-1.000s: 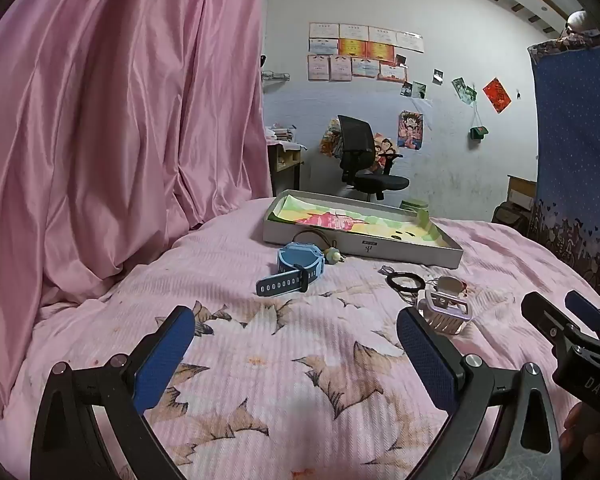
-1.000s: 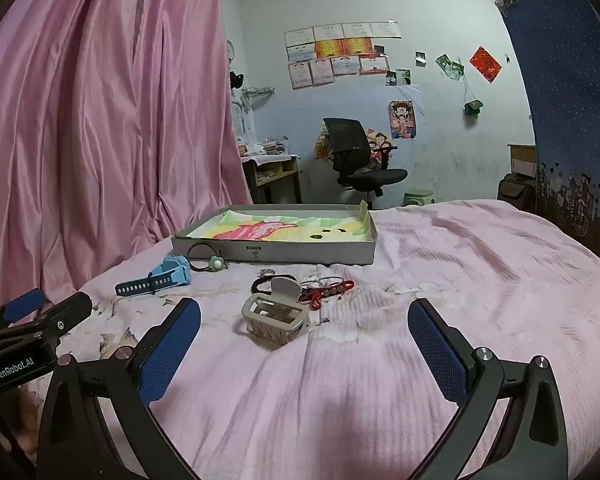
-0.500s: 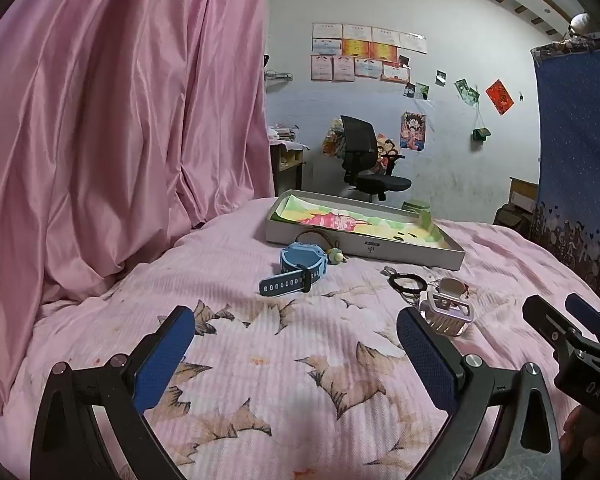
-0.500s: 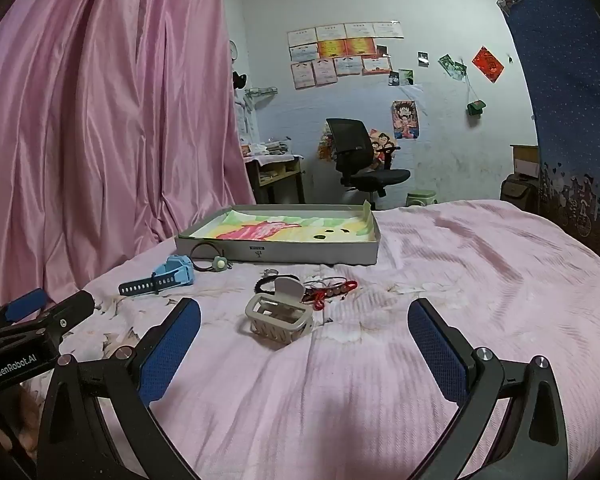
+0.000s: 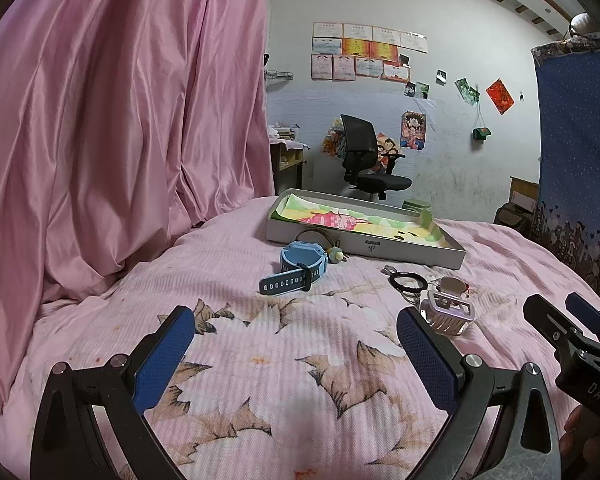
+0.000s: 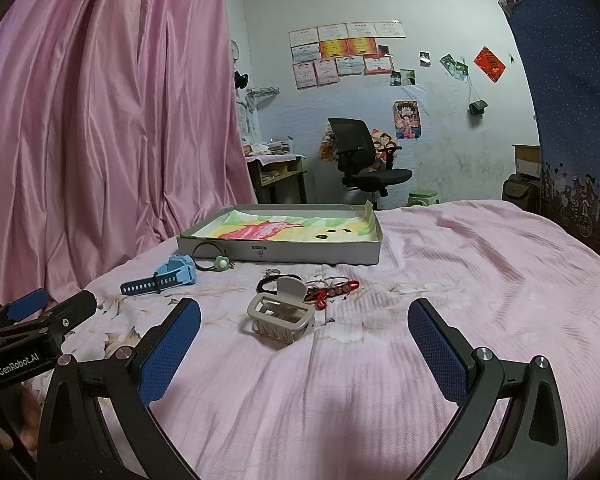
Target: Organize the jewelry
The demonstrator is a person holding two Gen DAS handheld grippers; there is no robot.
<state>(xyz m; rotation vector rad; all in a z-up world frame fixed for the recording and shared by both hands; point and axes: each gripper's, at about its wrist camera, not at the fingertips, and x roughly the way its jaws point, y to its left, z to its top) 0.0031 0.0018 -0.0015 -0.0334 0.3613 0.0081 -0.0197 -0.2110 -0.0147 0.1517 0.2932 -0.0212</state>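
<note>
We hold the left hand-held gripper [image 5: 296,344] low in the frame, its jaws wide apart and empty. Our right hand-held gripper [image 6: 304,340] is also low, jaws spread wide, gripping nothing.

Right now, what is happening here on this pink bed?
A person holds two open grippers, the left gripper and the right gripper, above the pink floral bedspread; neither holds anything. The blue watch, silver-grey claw hair clip and red beaded bracelet lie before the shallow grey tray.
</note>
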